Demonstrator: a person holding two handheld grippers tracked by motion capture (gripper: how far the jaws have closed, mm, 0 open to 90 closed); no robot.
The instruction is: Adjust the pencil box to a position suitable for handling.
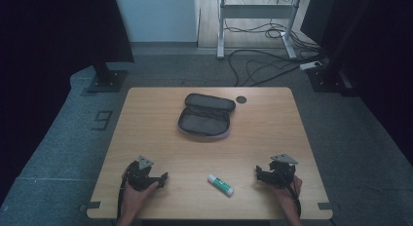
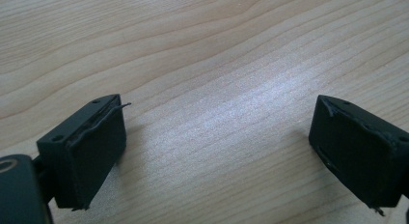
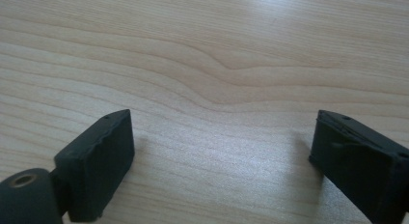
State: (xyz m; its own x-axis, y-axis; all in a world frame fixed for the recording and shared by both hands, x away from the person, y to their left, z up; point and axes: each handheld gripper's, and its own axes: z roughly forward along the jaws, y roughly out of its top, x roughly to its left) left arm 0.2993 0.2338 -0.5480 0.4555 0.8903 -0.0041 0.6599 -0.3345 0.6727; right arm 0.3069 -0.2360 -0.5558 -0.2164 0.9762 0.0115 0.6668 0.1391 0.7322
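Note:
A dark grey pencil case [image 1: 204, 117] lies unzipped and spread open at the back middle of the wooden table [image 1: 272, 133]. A white glue stick with a green label [image 1: 220, 184] lies on its side near the front edge, between my two hands. My left gripper [image 1: 164, 179] rests low at the front left, its jaws wide apart and pointing right toward the glue stick. My right gripper [image 1: 258, 174] sits at the front right, jaws open and pointing left. In both gripper views just bare wood lies between the jaws of the left gripper [image 2: 217, 151] and right gripper [image 3: 222, 161].
A small dark round hole [image 1: 241, 100] marks the tabletop right of the case. Beyond the table are a white desk frame [image 1: 255, 21], loose cables on the floor [image 1: 263, 65] and black stand bases [image 1: 104, 80] at both sides.

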